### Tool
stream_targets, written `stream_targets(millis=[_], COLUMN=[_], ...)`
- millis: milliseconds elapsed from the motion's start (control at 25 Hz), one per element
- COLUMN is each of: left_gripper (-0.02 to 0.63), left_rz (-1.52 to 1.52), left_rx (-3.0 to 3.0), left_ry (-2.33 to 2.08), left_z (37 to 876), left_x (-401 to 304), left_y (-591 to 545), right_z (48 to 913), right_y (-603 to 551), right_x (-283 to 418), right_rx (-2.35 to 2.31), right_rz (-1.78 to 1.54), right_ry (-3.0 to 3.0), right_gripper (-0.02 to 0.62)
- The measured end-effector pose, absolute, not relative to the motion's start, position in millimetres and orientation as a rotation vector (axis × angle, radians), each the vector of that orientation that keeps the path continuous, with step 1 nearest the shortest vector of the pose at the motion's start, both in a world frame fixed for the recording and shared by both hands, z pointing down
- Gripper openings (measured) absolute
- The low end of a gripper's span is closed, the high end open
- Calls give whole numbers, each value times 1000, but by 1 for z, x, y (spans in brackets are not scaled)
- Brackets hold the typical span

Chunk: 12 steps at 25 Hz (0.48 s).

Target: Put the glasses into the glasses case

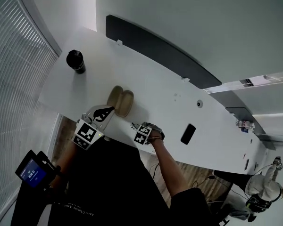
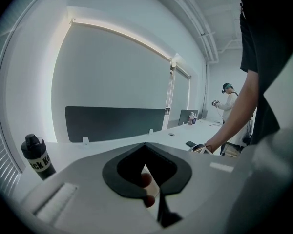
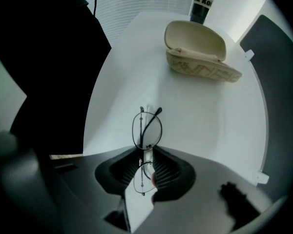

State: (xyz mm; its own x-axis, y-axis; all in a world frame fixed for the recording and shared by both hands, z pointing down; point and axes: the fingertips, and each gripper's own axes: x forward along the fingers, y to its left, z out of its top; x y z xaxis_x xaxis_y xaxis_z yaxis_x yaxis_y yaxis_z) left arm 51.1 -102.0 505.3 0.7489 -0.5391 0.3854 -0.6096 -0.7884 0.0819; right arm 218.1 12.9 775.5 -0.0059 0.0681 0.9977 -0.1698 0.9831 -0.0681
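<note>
- Left claw [image 1: 108, 110]: jaws a narrow gap apart and nothing between them. It hangs over the near edge of the table [image 1: 155, 79], tips just beside the case [image 3: 198, 50].
- Right claw [image 3: 146, 155] points straight down at the near edge. Its jaws are pinched narrow on the glasses [image 3: 147, 130] at the bridge, with one lens past the tips and the other back between the jaws.
- The case lies wide open, hollow side up, up-table from the glasses.
- Bare white table runs between glasses and case, so there's a clear lane.
- A black bottle [image 1: 76, 61] stands beyond the case, near the far-left corner.
- A dark phone [image 1: 187, 134] lies flat to the right, well apart from both claws.
- The bottle carries white lettering, and only "CK KO" reads.
</note>
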Motion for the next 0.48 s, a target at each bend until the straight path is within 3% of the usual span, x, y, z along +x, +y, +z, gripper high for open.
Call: stream_targets(millis=[480], left_gripper=[6], left_rz=[472], left_rx=[2799], left_ry=[-757], left_z=[542], left_x=[20], left_y=[-144], right_z=[732], right_y=[-36], right_x=[197], right_rx=[455], right_rz=[363], right_ry=[-1662], right_gripper=[84])
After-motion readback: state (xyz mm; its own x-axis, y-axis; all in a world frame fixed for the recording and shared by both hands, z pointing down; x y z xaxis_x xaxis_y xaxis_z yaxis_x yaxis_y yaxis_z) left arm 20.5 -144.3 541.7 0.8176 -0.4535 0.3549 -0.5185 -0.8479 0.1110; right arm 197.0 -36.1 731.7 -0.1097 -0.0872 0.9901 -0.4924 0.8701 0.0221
